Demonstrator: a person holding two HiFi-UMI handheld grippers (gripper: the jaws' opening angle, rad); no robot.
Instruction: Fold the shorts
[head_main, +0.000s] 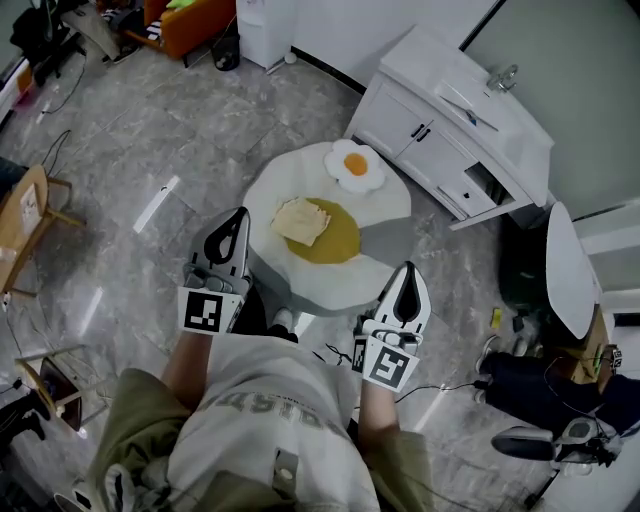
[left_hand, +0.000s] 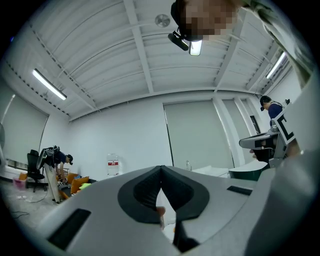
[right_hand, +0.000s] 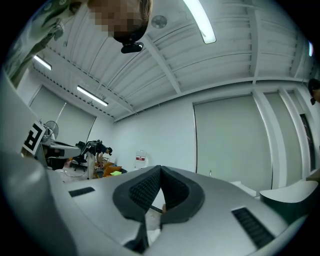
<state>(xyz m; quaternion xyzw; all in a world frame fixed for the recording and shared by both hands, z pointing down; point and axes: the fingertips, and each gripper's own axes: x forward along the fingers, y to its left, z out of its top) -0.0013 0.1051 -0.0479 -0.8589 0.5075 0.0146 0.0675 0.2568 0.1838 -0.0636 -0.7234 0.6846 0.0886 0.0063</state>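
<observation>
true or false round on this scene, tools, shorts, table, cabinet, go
1. The left tool and right tool are both shut and empty. True.
2. The beige shorts hang from the left tool. False: they lie folded on the mustard disc on the table.
3. A fried-egg-shaped piece sits at the table's far edge, beyond the shorts. True.
4. The white cabinet stands left of the table in the head view. False: it stands to the right.
</observation>
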